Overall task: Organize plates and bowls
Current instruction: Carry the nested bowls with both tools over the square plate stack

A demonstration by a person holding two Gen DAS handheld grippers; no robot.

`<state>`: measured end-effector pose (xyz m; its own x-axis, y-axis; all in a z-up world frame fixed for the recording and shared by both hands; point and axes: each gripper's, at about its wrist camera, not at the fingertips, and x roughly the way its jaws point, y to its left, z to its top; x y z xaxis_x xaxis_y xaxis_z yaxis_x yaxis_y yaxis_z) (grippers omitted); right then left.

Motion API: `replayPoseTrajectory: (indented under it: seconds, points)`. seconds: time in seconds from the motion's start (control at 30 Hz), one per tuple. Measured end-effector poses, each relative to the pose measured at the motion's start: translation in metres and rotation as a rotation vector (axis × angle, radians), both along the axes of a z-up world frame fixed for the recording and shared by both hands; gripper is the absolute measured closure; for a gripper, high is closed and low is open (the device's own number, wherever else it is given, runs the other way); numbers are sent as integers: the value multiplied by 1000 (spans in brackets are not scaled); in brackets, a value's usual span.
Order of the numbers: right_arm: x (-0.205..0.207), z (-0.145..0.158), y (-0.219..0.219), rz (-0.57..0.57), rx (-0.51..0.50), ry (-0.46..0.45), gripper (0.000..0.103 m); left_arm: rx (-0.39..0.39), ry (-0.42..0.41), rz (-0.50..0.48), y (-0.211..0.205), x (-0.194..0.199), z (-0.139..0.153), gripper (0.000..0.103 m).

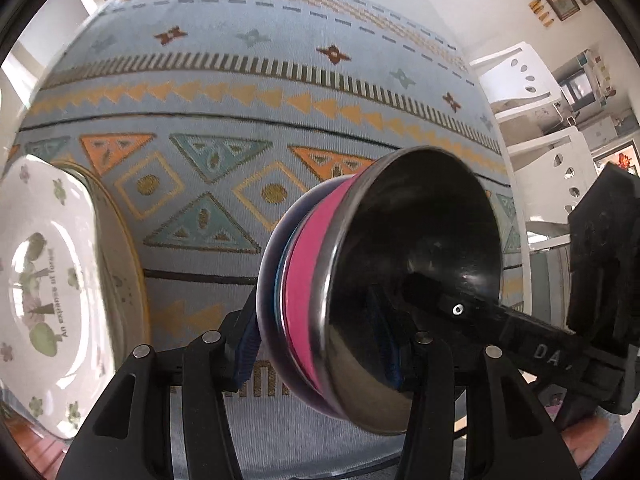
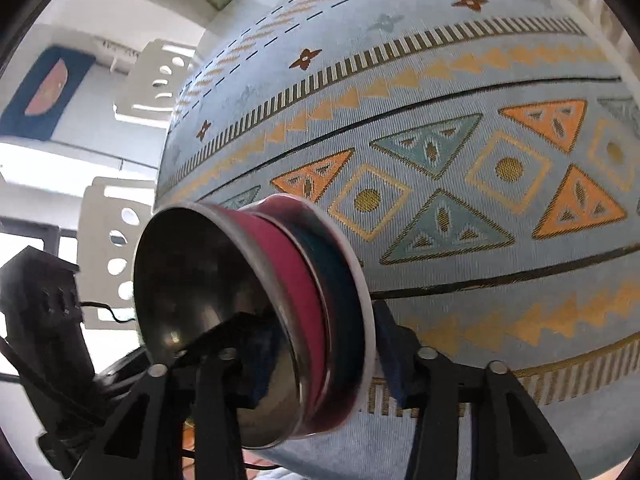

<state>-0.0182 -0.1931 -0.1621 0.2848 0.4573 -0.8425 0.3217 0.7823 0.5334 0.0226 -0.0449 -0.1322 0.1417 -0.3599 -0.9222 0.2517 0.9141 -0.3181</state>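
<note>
Both the left gripper (image 1: 320, 356) and the right gripper (image 2: 320, 364) clamp the rim of a tilted stack of nested steel bowls with pink and blue bands (image 1: 400, 280), raised over the blue patterned tablecloth (image 1: 248, 92), with a white floral plate (image 1: 44, 280) at the left.

Between the matt black plastic fingers (image 1: 224, 344) sits a glossy metal bowl (image 1: 420, 264) with a smooth pink band. Beyond them, the woven cloth (image 1: 248, 92) looks matt; left, a glazed plate (image 1: 44, 272) shines.

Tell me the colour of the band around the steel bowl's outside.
Pink band on the steel bowl; clearest in the left wrist view.
</note>
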Motion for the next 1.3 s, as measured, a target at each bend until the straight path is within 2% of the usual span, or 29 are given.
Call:
replayPoseTrajectory:
  seconds: [0.1,0.43,0.63,0.93,1.3]
  points:
    - [-1,-1,1,9,19,1,62,23,-39,-6,-1,-1,7,57]
    - [2,19,13,47,-36,-72,63,3,-71,24,8,-2,22,57]
    - [7,39,28,88,-65,-137,63,3,-124,71,26,-6,43,57]
    - [26,62,91,242,-56,-230,63,27,-182,246,94,-18,65,57]
    - [47,55,184,474,-5,-246,63,61,-163,474,183,-44,63,57]
